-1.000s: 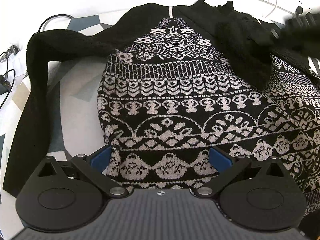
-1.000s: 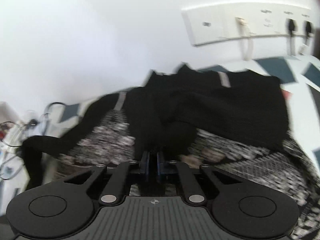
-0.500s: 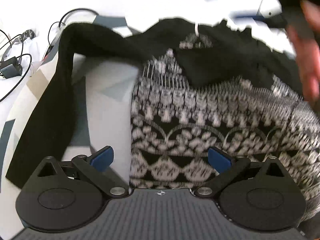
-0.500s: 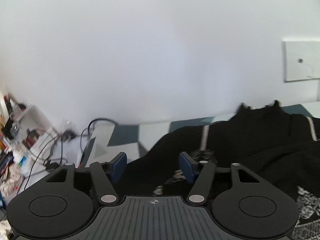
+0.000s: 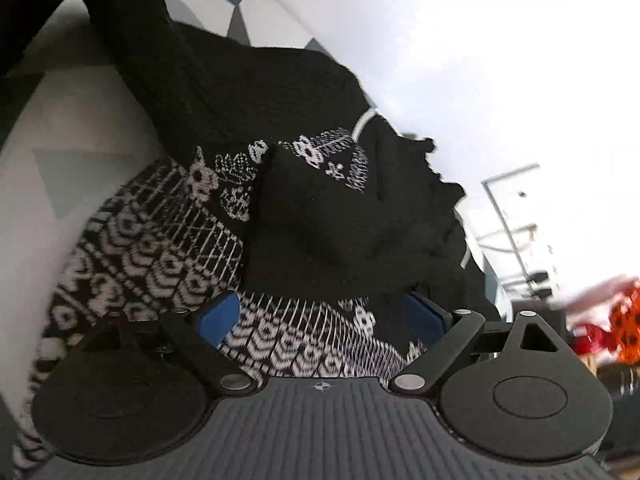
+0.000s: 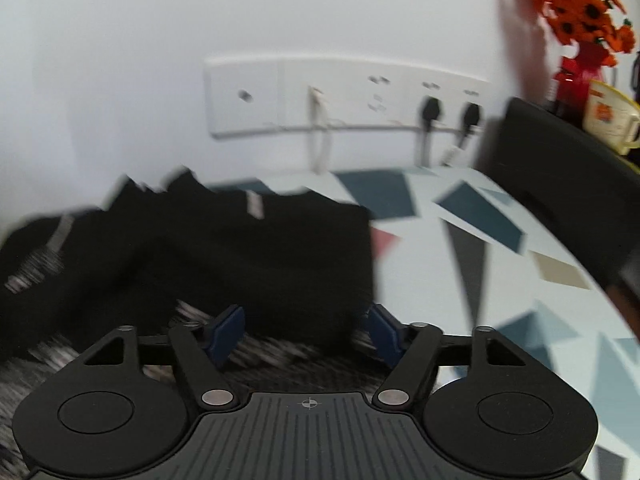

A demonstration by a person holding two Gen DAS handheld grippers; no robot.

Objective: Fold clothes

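In the left wrist view, the left hand-held gripper (image 5: 320, 316) hung over the patterned sweater (image 5: 168, 248) on the tabletop (image 5: 52, 140), jaws wide but closing on nothing, a sleeve (image 5: 320, 220) already folded across the body. In the right wrist view, the right hand-held gripper (image 6: 306, 334) was opening, empty, likely having released that sleeve.

Right hand-held gripper (image 6: 306, 330) opening over black sweater (image 6: 240, 248).

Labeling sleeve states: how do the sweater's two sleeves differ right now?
One sleeve is folded across the patterned front of the sweater; the other sleeve stretches out onto the tablecloth. The folded one looks bunched, the other long and straight. Both are plain black knit.
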